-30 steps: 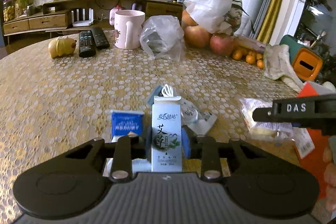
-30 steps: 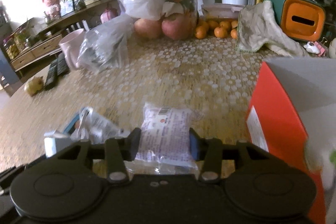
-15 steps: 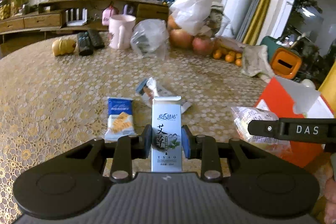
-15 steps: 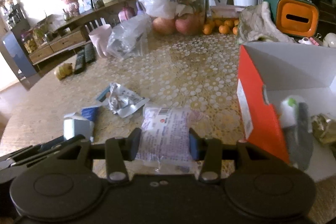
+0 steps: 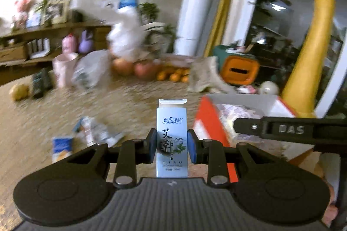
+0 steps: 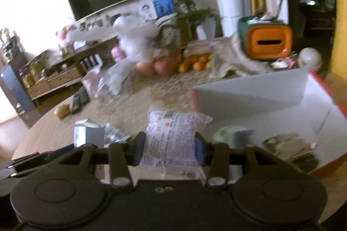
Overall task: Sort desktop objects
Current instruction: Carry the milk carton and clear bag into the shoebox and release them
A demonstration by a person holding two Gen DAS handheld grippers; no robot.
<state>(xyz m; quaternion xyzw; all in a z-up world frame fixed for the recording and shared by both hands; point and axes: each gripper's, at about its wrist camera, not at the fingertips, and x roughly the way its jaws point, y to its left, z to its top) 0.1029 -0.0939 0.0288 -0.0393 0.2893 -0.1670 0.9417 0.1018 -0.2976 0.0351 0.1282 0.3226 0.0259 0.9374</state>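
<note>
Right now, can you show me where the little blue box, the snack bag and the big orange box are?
little blue box point(image 5: 172, 144), left wrist view, its printed front.
snack bag point(image 6: 171, 137), right wrist view, middle of the wrapper.
big orange box point(image 6: 249, 98), right wrist view, its white inner wall.

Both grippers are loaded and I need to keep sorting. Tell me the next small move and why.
Probably carry the right gripper a little further over the red box and release. It is shut on the snack packet, which hangs at the box's near rim, and the box already holds items. The left gripper is shut on the small carton.
</note>
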